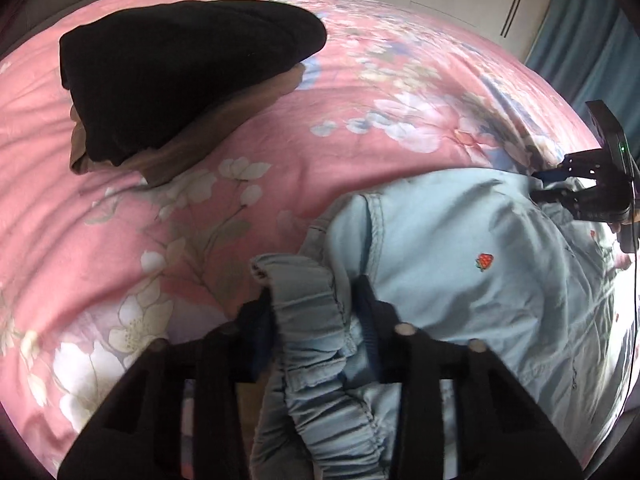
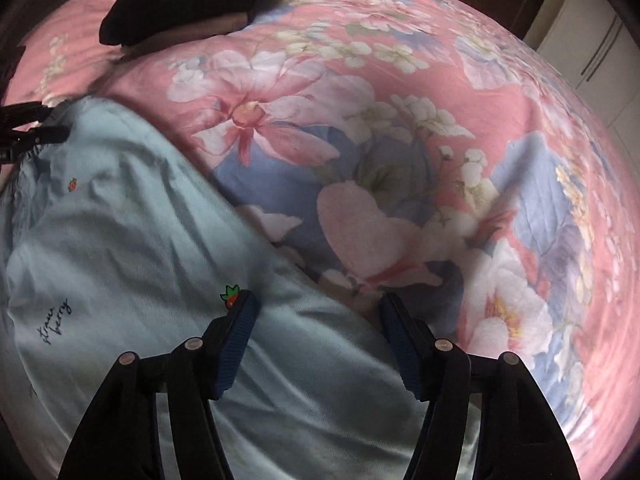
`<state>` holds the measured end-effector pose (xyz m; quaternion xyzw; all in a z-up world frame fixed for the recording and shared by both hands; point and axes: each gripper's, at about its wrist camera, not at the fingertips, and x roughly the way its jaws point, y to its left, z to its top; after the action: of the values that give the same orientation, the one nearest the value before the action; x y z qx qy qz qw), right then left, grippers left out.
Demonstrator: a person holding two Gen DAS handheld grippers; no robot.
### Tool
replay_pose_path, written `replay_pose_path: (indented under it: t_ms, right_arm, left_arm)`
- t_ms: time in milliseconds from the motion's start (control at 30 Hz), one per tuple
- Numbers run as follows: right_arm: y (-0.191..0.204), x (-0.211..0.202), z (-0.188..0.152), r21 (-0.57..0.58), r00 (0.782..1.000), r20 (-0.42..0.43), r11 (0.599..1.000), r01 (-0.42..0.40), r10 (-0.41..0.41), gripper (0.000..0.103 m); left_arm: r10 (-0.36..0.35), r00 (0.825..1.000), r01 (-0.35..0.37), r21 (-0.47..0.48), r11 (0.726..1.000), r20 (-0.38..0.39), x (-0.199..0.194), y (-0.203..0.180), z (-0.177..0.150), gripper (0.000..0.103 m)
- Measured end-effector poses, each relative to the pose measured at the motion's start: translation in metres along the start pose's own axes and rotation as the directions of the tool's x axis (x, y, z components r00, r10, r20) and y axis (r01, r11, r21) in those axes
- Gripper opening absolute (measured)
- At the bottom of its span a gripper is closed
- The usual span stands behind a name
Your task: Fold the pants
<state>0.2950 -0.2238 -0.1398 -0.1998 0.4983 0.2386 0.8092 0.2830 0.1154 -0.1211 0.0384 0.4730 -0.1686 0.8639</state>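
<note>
**Pale blue pants gripped at the waistband on a floral bed**

Where the light blue pants [image 1: 460,248] lie on the pink floral bedspread [image 1: 200,200], the left gripper [image 1: 312,304] clenches their gathered elastic waistband. The right gripper [image 2: 316,312] hovers with jaws spread wide over the fabric's edge. Bare bedspread stretches beyond. A folded black garment [image 1: 180,72] sits well apart. The pants' lower end is cut off.

I count one pair of light blue pants [image 1: 460,240] and two grippers, left [image 1: 312,308] and right [image 2: 318,312]. Two folded garments sit stacked: one black [image 1: 180,72], one brown [image 1: 168,160]. One floral bedspread [image 2: 400,120].
</note>
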Motion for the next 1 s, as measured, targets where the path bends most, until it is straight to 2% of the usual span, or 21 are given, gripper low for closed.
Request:
replay_pose_path:
  t_ms: [33, 100, 167, 200, 267, 333, 400, 467, 600, 767, 900, 1000]
  right_arm:
    - [0.005, -0.004, -0.003, -0.018, 1.0, 0.013, 1.0, 0.004, -0.004, 0.02]
    - [0.02, -0.007, -0.008, -0.074, 0.998, 0.018, 0.996, 0.06, -0.058, 0.009]
    - [0.028, -0.014, -0.008, -0.108, 0.993, 0.036, 0.988, 0.112, -0.108, 0.007]
    - [0.025, -0.02, -0.005, -0.086, 0.992, 0.06, 0.989, 0.12, -0.115, 0.007]
    - [0.016, -0.022, -0.001, -0.041, 0.982, 0.086, 0.984, 0.171, -0.167, 0.006]
    - [0.013, -0.004, 0.001, 0.019, 0.986, 0.038, 0.987, 0.163, -0.163, 0.007]
    - [0.024, 0.006, 0.0, 0.0, 0.975, 0.029, 0.975, 0.22, -0.22, 0.007]
    - [0.027, -0.002, -0.002, 0.023, 0.969, 0.044, 0.97, 0.24, -0.241, 0.007]
    - [0.027, -0.05, -0.009, 0.101, 0.961, 0.155, 0.972, 0.214, -0.228, 0.007]
    - [0.055, -0.115, -0.03, 0.116, 0.925, 0.279, 0.966, 0.233, -0.257, 0.007]
    - [0.089, -0.153, -0.067, 0.101, 0.906, 0.322, 0.961, 0.256, -0.275, 0.007]
    - [0.122, -0.168, -0.097, 0.067, 0.907, 0.326, 0.963, 0.26, -0.267, 0.007]
  left_arm:
    - [-0.005, 1.0, 0.005, -0.001, 1.0, 0.006, -0.003, 0.001, 0.0, 0.028]
    - [-0.003, 1.0, 0.004, -0.008, 1.0, 0.021, -0.008, 0.004, 0.001, 0.026]
    - [0.019, 0.998, -0.019, -0.007, 1.0, 0.059, -0.013, 0.004, 0.003, 0.025]
    - [0.032, 0.997, -0.031, -0.012, 0.999, 0.074, -0.012, 0.007, 0.002, 0.025]
    - [0.026, 0.999, -0.024, -0.051, 0.998, 0.034, 0.004, 0.012, 0.002, 0.026]
    - [0.05, 0.999, -0.05, -0.074, 0.996, -0.009, 0.019, 0.012, 0.001, 0.026]
    - [0.071, 0.997, -0.071, -0.065, 0.995, 0.003, 0.013, 0.006, 0.003, 0.025]
    - [0.069, 0.997, -0.067, -0.052, 0.996, 0.041, -0.002, 0.0, 0.003, 0.025]
    - [0.053, 0.99, -0.044, -0.063, 0.997, 0.133, -0.043, -0.005, -0.005, 0.024]
    - [0.018, 0.966, -0.005, -0.053, 0.999, 0.257, -0.096, -0.015, -0.033, 0.023]
    - [-0.013, 0.951, 0.035, -0.067, 0.997, 0.31, -0.126, -0.012, -0.07, 0.023]
    - [-0.005, 0.944, 0.027, -0.062, 0.998, 0.33, -0.138, -0.018, -0.099, 0.023]
